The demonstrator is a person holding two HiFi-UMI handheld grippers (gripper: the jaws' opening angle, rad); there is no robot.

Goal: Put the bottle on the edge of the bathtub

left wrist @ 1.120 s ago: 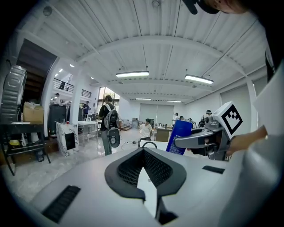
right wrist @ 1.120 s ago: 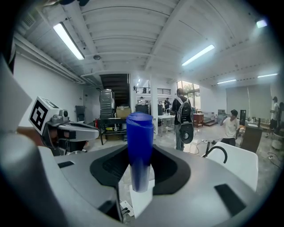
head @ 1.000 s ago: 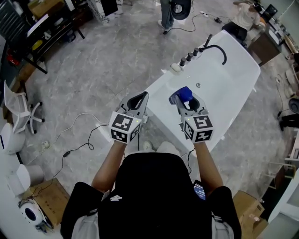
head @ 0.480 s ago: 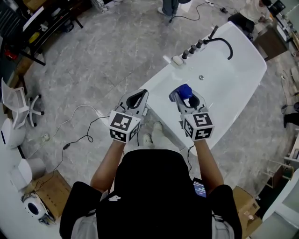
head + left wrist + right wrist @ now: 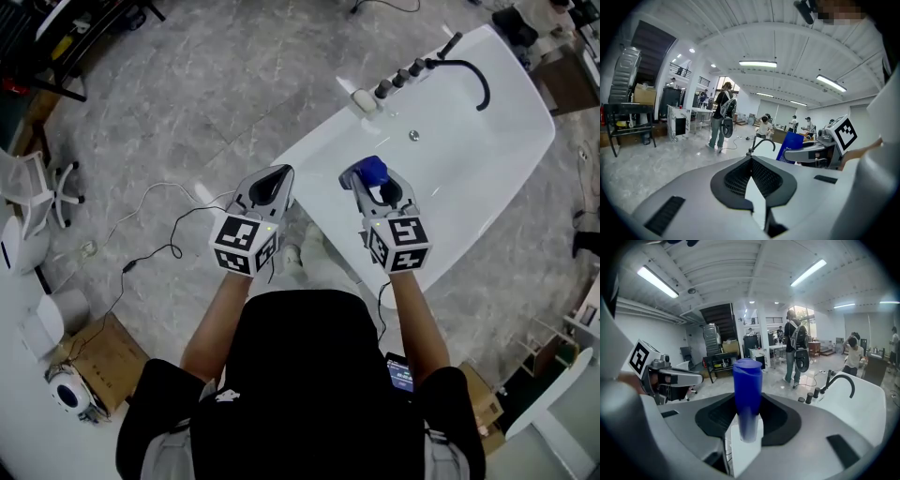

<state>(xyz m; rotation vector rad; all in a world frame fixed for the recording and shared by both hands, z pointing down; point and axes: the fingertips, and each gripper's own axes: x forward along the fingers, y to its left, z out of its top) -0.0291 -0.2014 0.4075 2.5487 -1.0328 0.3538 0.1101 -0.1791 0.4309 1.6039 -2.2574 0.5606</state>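
Note:
A blue bottle (image 5: pixel 372 171) stands upright in my right gripper (image 5: pixel 373 184), which is shut on it over the near end of the white bathtub (image 5: pixel 487 159). In the right gripper view the bottle (image 5: pixel 747 385) rises between the jaws of the right gripper (image 5: pixel 746 430), with the tub (image 5: pixel 865 397) to the right. My left gripper (image 5: pixel 272 178) hovers left of the tub's near corner, above the floor, shut with nothing in it. Its fingertips meet in the left gripper view (image 5: pixel 751 161), where the bottle (image 5: pixel 791 146) shows at the right.
A black curved faucet (image 5: pixel 472 70) and a row of knobs (image 5: pixel 403 75) sit on the tub's far left rim, beside a white soap dish (image 5: pixel 364 98). Cables (image 5: pixel 150 234) cross the grey floor. A white chair (image 5: pixel 37 197) and a cardboard box (image 5: pixel 89 361) stand at the left. A person (image 5: pixel 796 352) stands further off.
The person has stepped toward the tub, so the tub's near end now lies under the right gripper. Both grippers keep their pose and the bottle stays gripped.

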